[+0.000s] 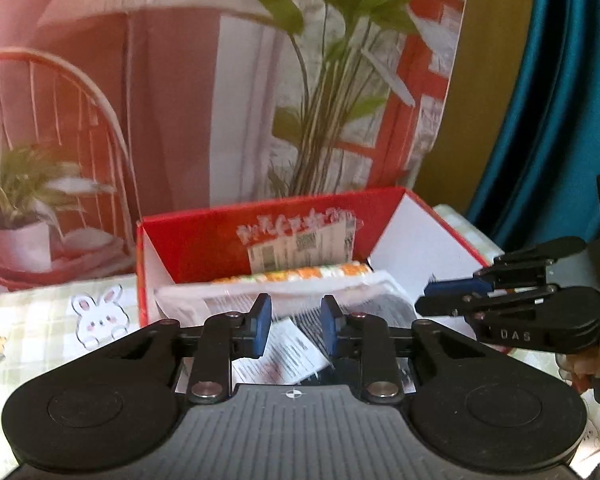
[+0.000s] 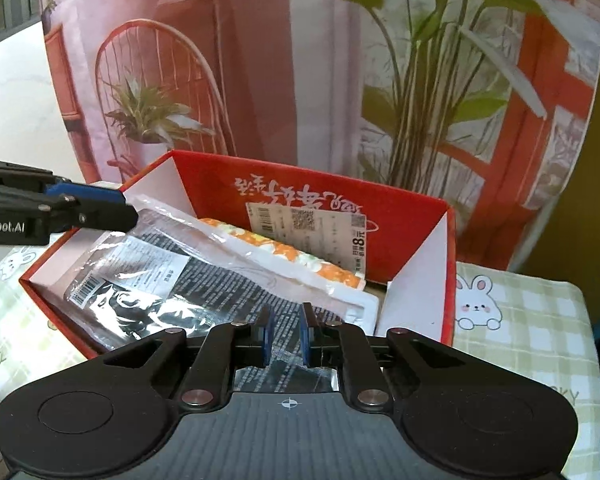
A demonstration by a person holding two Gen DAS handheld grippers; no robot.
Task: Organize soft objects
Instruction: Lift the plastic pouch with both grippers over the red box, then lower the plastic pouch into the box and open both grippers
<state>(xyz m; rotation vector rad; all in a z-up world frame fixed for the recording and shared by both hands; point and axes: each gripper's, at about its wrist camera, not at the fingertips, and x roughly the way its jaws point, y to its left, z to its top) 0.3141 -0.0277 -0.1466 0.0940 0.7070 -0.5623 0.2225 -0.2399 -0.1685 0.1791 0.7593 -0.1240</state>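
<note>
right tongs (image 2: 287,334) clenched on black printed packet (image 2: 204,292) in red box (image 2: 420,240); left tongs (image 1: 295,326) released above it.

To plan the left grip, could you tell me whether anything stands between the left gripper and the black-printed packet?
Nothing visible does: the black-printed packet lies directly between the left gripper's open pads.

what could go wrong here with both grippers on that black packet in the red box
The right gripper pinches only the glossy near edge of the black packet, so the slick film may slip out. The left gripper straddles the same packet; pulling apart could tear it. Lifting may also drag along the orange-patterned packet lying on it inside the red box.
</note>
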